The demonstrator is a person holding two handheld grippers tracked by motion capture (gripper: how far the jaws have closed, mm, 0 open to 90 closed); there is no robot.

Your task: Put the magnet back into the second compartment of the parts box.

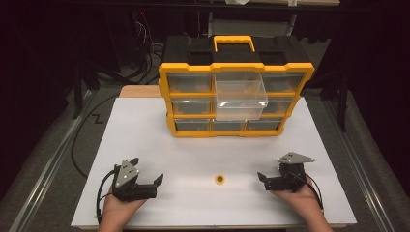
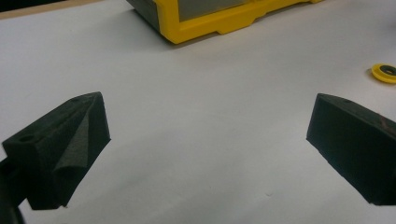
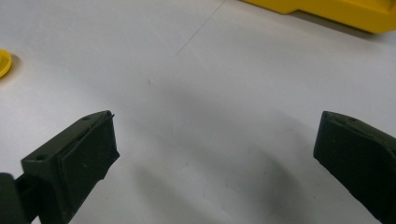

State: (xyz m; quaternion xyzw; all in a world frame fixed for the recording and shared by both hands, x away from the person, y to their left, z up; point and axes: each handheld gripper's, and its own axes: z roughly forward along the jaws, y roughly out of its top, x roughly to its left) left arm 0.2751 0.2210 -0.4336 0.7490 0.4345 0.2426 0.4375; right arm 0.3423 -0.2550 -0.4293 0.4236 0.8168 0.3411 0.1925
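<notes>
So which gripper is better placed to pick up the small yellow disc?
Right, marginally: the right gripper sits a bit nearer the yellow disc than the left gripper. Both are open and face it.

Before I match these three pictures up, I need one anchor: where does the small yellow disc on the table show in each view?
High view: the small yellow disc lies on the white table, low centre, between the left gripper and the right gripper.
Left gripper view: the disc sits at the right edge, upper half.
Right gripper view: the disc is cut by the left edge, upper half.
Shared landmark: the yellow drawer organizer at the top.
</notes>
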